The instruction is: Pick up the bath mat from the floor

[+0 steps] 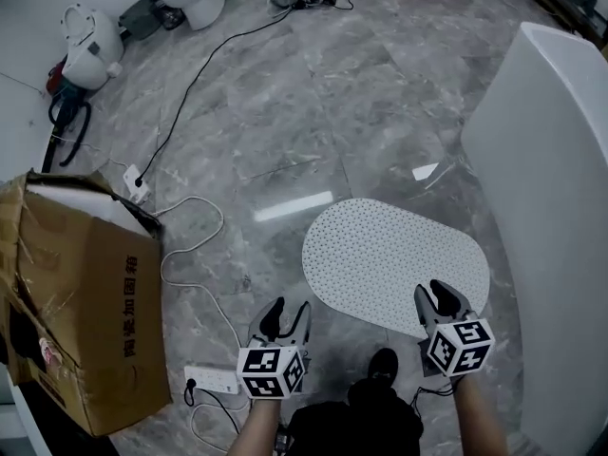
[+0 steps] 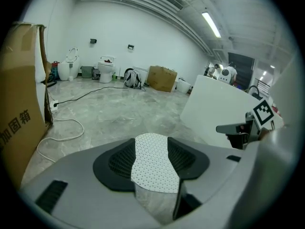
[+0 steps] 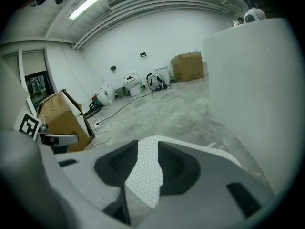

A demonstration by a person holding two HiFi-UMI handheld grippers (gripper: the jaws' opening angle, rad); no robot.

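white bath mat flat on grey floor, cardboard box printed 加固箱

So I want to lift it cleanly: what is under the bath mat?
The bath mat lies flat on the grey marble floor, which shows all round it. The floor directly beneath is covered; nothing pokes out from its visible edges.

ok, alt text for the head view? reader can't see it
A white perforated oval bath mat lies flat on a grey marble floor, with the left gripper and right gripper held open by its near edge, neither gripping it. An open cardboard box stands at left and a white tub at right.
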